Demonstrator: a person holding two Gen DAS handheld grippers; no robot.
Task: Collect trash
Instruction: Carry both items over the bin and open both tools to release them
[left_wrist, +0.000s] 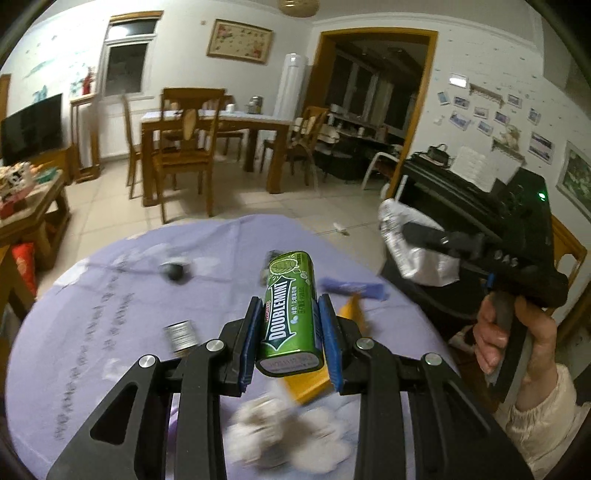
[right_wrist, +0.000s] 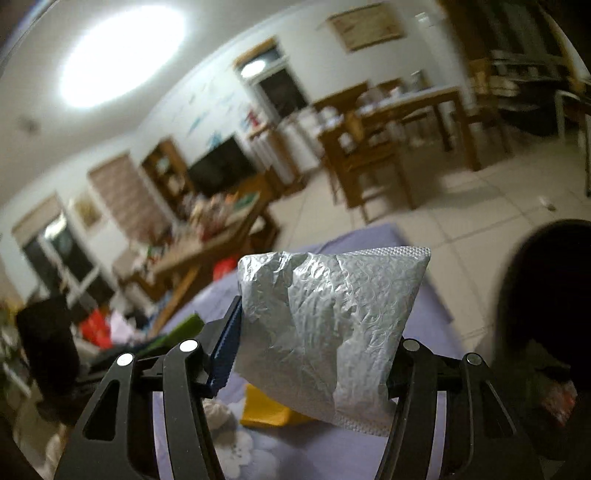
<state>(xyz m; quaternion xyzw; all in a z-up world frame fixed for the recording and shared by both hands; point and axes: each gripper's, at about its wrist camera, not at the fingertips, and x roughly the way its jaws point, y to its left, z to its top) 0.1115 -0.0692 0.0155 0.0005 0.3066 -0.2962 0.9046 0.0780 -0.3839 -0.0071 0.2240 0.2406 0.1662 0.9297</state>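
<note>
The round desk (left_wrist: 110, 295) under its lilac cloth carries loose scraps; above its far edge the right gripper (right_wrist: 314, 354) pinches a silver bubble-wrap pouch (right_wrist: 332, 325), light, soft and crushable, so a mid-body hold suits it; the left gripper (left_wrist: 290, 343) clamps a green Doublemint tin (left_wrist: 291, 314) by its flat sides, rigid, smooth and likely slippery.
</note>
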